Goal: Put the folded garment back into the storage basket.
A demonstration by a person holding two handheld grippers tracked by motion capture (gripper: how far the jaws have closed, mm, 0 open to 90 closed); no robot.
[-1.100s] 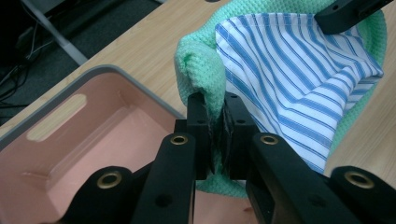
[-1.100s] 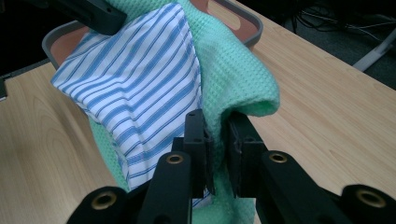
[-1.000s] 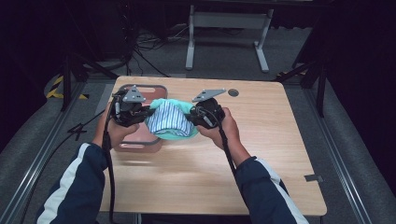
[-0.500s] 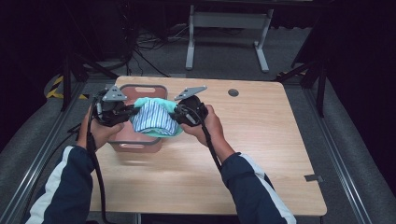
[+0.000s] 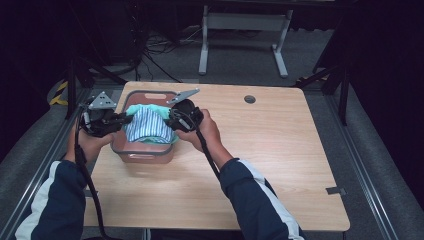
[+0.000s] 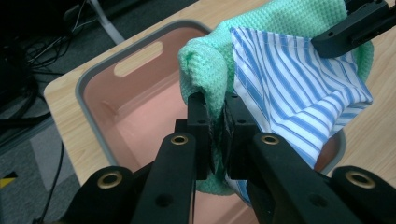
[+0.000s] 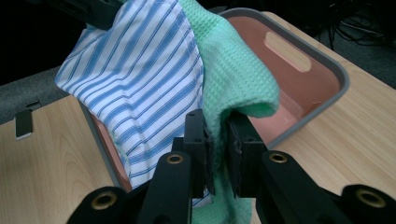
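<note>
Each claw, left point(image 6: 218, 135) and right point(image 7: 218, 154), clamps the cloths point(image 5: 145, 125); its own view shows the pinch.

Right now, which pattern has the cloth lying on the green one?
Blue and white stripes on the striped cloth, best in the left gripper view.

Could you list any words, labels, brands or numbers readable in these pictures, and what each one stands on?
None: no readable text on the pink bin, the striped cloth, the green cloth, the wooden table or either tongs.
</note>
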